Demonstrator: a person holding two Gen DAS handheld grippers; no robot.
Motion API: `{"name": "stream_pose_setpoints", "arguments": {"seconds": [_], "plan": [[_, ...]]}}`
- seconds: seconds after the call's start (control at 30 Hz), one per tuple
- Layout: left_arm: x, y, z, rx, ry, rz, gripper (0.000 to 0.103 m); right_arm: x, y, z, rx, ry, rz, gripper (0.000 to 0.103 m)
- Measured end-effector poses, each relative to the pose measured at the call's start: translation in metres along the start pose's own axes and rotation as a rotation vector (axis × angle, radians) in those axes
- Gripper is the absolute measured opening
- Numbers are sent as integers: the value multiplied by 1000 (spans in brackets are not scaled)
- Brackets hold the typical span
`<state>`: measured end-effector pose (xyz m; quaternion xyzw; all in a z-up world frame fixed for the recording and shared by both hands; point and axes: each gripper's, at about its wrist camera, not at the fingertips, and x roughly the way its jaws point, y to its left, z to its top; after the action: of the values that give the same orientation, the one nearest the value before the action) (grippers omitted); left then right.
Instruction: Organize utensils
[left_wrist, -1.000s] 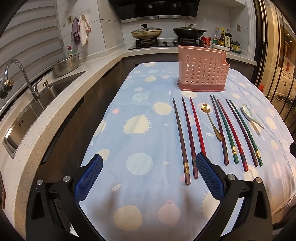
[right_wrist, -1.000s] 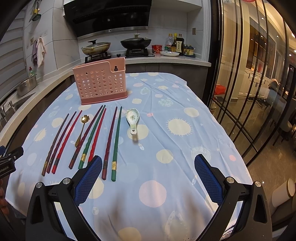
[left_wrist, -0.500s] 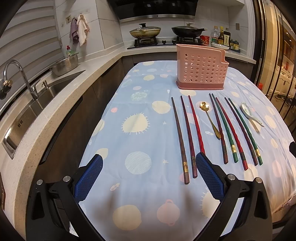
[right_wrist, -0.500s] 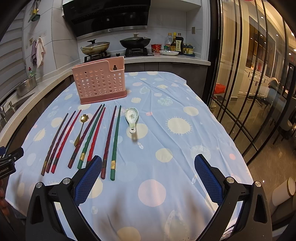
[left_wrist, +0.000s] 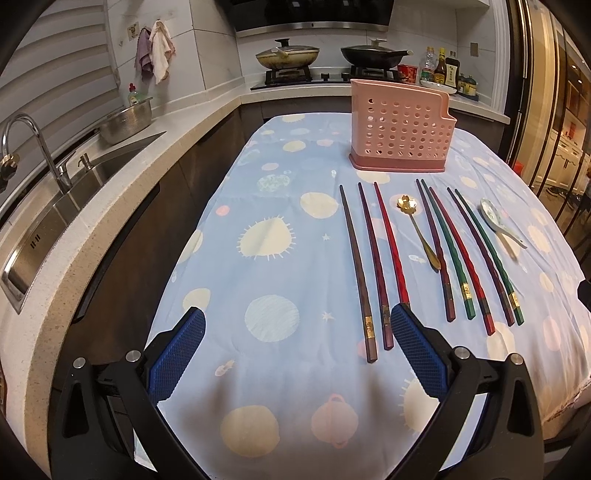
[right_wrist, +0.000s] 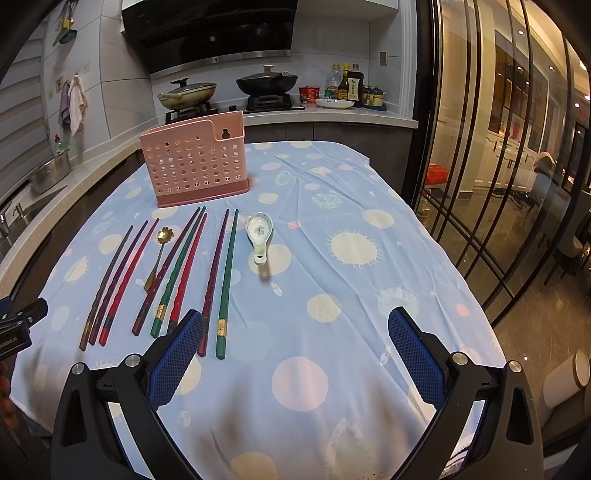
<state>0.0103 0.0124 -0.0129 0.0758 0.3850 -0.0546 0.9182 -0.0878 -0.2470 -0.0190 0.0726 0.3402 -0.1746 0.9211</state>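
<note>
While both tools, left tool (left_wrist: 293, 347) and right tool (right_wrist: 295, 350), are held wide and empty above the blue dotted tablecloth-covered table (left_wrist: 273, 258), coloured chopsticks (right_wrist: 225, 277) lie ahead, a perforated pink plastic utensil holder (right_wrist: 195, 162) beyond, kitchen stove (right_wrist: 229, 107) behind.

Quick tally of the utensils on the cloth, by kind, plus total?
Chopsticks: 8
Gold spoon: 1
Ceramic spoon: 1
Total: 10, all lying on the cloth; none yet in the pink holder.
</note>
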Motion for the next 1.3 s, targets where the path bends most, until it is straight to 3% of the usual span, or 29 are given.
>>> {"name": "stream_pose_setpoints", "arguments": {"seconds": [0.6, 0.9, 1.1, 1.3], "plan": [[20, -6, 4, 23, 31, -21, 96, 19, -2, 10, 9, 28, -6, 96], [58, 3, 4, -21, 125, -48, 96, 40, -5, 17, 19, 55, -13, 96], [76, -13, 1, 25, 156, -76, 95, 52, -2, 22, 18, 72, -9, 96], [88, -3, -1, 13, 187, -98, 76, 61, -4, 32, 24, 69, -13, 96]]}}
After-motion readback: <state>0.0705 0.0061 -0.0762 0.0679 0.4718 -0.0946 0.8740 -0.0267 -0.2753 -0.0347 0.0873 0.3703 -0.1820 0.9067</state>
